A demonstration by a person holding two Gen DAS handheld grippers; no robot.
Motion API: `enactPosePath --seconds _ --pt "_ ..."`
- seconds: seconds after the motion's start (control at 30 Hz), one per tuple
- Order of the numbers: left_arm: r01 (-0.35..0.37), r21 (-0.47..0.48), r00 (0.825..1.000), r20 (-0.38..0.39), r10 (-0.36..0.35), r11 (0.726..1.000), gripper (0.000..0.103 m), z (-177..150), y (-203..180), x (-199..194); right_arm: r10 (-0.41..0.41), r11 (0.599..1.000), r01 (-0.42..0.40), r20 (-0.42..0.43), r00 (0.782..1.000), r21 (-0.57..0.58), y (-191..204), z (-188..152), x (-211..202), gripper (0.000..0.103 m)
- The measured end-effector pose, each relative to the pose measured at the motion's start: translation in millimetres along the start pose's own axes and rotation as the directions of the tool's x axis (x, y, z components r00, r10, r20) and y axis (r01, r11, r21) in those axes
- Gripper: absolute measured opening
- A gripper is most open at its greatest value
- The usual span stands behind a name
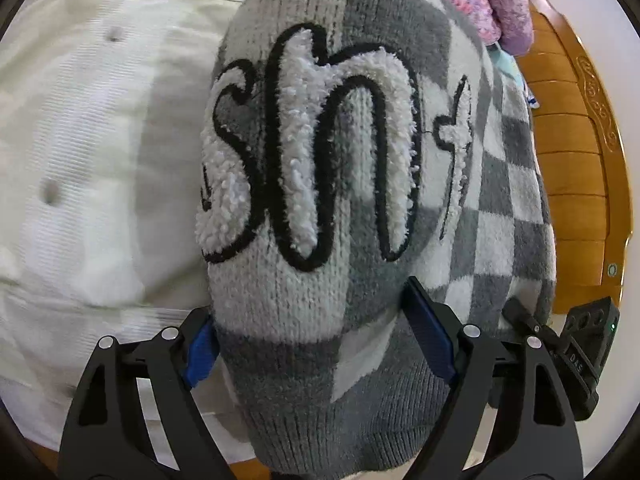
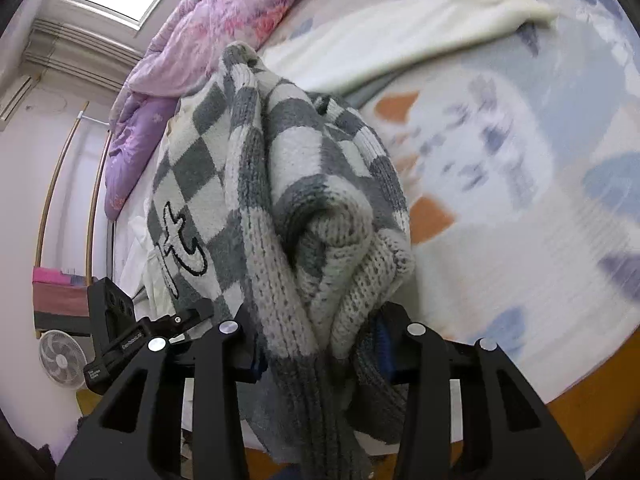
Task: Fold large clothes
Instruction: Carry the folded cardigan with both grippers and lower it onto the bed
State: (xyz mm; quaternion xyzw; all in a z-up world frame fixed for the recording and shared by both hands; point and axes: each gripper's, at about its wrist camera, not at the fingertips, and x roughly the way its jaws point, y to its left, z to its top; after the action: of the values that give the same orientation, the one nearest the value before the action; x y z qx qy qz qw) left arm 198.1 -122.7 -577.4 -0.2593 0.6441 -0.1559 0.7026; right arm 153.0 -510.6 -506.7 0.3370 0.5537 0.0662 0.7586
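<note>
Grey checked sweater (image 2: 280,208): bunched, lifted above the bed (image 2: 520,208). Right gripper (image 2: 320,344) clamped on a thick wad; left gripper (image 1: 320,344) spread wide around the hem, grip uncertain. Folding judged barely begun; no neat fold visible.

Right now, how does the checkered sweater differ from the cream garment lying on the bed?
The checkered sweater is grey-and-white knit with fuzzy black-outlined lettering; the cream garment is plain. The sweater is bunched and lifted between the right gripper fingers; the cream garment lies spread flat, untouched. Both look soft.
</note>
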Motion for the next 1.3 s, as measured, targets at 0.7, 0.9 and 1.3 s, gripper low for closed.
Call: enactPosePath --seconds 0.7,0.9,1.3 --pt "0.0 0.153 0.993 -0.118 0.018 0.988 0.075 -76.1 -261.6 215.7 -0.226 0.962 0.221 0.008 0.974 0.161 -269.7 55.1 -96.3 0.042" --pt "-0.038 0.174 0.99 -0.125 0.061 0.984 0.083 -55.0 -285.4 220.7 -0.339 0.931 0.341 -0.034 0.94 0.127 -263.3 60.3 -85.0 0.057" --pt "-0.136 0.15 0.99 0.046 0.13 0.979 0.091 -47.1 -281.2 168.8 -0.652 0.708 0.652 0.103 0.751 -0.272 -145.5 52.0 -61.4 0.075"
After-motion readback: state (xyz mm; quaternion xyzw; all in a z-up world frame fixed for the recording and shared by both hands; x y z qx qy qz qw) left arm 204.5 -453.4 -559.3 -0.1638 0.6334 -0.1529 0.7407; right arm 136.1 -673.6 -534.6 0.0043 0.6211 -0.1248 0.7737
